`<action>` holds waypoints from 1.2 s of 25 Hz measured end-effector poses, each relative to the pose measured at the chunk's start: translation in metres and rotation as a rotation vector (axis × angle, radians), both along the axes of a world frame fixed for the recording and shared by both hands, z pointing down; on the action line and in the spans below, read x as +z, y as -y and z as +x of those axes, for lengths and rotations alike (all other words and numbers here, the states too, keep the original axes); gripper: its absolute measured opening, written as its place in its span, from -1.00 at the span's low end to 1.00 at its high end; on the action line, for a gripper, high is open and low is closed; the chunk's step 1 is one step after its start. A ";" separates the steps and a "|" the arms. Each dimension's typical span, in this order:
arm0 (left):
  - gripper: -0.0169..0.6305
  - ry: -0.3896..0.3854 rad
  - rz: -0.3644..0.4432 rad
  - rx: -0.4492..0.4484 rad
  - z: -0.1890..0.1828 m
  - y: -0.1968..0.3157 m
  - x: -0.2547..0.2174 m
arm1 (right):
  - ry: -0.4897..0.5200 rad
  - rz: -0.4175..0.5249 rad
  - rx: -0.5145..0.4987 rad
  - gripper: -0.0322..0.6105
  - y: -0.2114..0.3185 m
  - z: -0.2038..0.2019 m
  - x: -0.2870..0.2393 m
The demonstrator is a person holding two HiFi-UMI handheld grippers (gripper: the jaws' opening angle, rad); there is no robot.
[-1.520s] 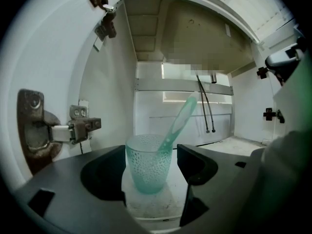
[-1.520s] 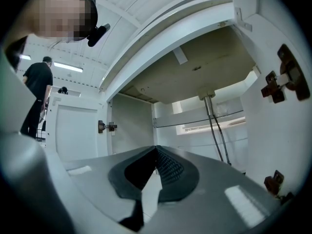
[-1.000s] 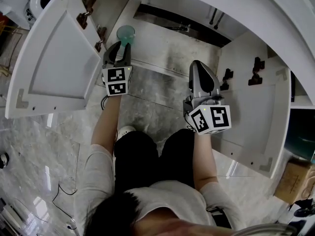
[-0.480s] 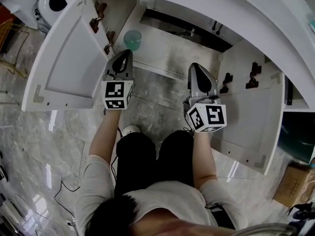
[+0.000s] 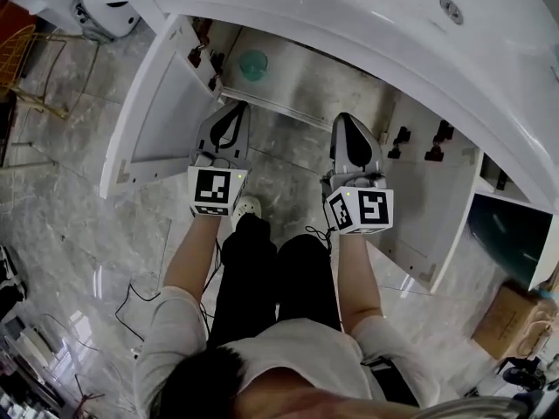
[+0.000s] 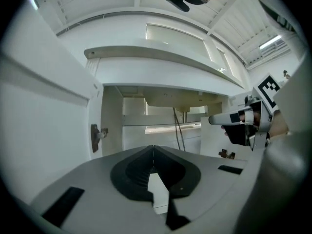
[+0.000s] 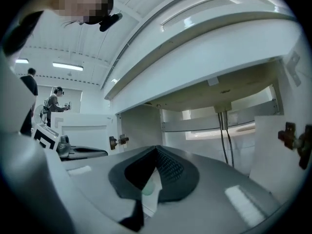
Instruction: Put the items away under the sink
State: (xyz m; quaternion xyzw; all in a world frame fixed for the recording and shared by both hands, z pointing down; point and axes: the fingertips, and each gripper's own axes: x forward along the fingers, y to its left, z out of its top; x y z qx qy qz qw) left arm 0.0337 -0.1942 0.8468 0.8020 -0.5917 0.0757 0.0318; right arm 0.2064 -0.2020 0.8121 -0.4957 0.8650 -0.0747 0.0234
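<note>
The left gripper (image 5: 236, 107) and right gripper (image 5: 348, 119) hover before the open sink cabinet (image 5: 323, 81), both claws pressed together, empty. 1 teal cup (image 5: 253, 65) stands inside.

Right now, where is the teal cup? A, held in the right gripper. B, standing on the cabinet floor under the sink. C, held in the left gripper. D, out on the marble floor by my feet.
B: the teal cup stands on the cabinet floor close to the open left door, while the left gripper and the right gripper both have their jaws together on nothing.
</note>
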 end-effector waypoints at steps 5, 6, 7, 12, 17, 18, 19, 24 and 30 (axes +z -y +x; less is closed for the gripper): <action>-0.92 0.010 -0.013 -0.008 -0.002 -0.019 -0.062 | -0.027 -0.037 -0.004 -0.87 -0.017 -0.005 -0.049; -0.92 0.010 -0.018 -0.011 -0.002 -0.023 -0.074 | -0.040 -0.039 -0.007 -0.86 -0.022 -0.005 -0.062; -0.92 0.011 -0.024 -0.013 -0.002 -0.028 -0.086 | -0.055 -0.039 -0.010 -0.87 -0.027 -0.004 -0.075; -0.92 -0.001 -0.042 -0.025 0.006 -0.053 -0.165 | -0.105 -0.036 -0.015 -0.87 -0.053 0.002 -0.152; -0.92 -0.021 -0.032 -0.024 0.015 -0.076 -0.245 | -0.118 -0.033 -0.009 -0.87 -0.077 0.014 -0.227; -0.92 -0.025 -0.031 -0.022 0.017 -0.081 -0.259 | -0.122 -0.031 -0.009 -0.87 -0.081 0.016 -0.242; -0.92 -0.026 -0.030 -0.020 0.020 -0.086 -0.273 | -0.125 -0.030 -0.010 -0.87 -0.086 0.018 -0.255; -0.92 -0.009 -0.016 -0.013 0.026 -0.106 -0.335 | -0.125 -0.024 -0.006 -0.87 -0.104 0.027 -0.311; -0.92 -0.022 0.008 -0.013 0.029 -0.125 -0.394 | -0.122 -0.016 -0.012 -0.87 -0.121 0.035 -0.366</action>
